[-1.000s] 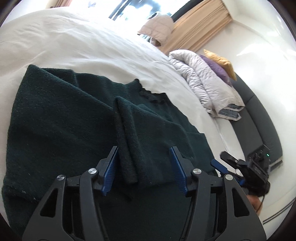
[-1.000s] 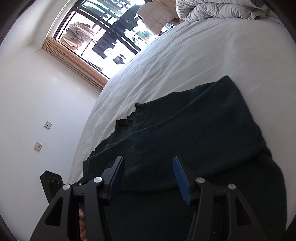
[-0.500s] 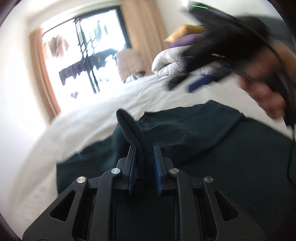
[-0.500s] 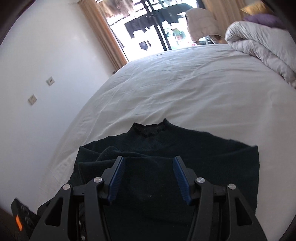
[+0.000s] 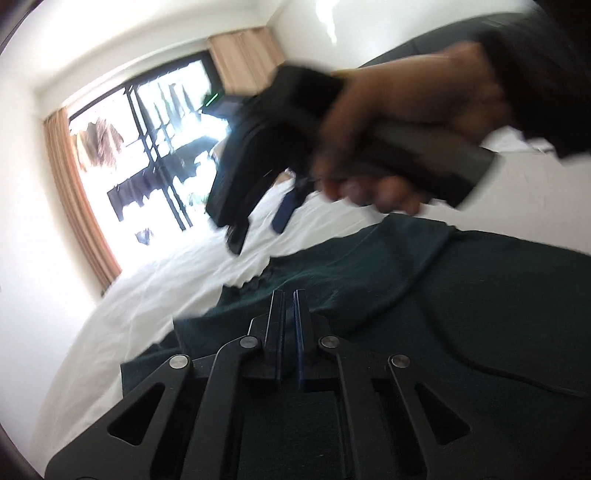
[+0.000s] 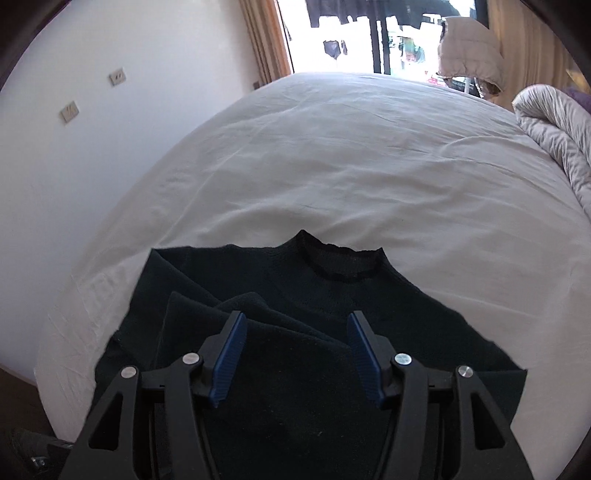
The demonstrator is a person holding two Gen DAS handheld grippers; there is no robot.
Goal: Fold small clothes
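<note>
Dark green knitted sweater (image 6: 332,295) on white bed sheet (image 6: 351,155), my left gripper (image 5: 287,306) nearly closed, hold unclear, my right gripper (image 6: 297,332) wide open above the sweater, empty

The left wrist view sits low and close over the dark sweater (image 5: 461,295), looking along its gripper's fingers toward the window (image 5: 147,147), with the right gripper (image 5: 255,225) held close ahead, blurred. The right wrist view looks from above the sweater (image 6: 314,295) across the white bed (image 6: 351,166) to the window (image 6: 351,33). The 2 views share sweater, bed and window.
</note>
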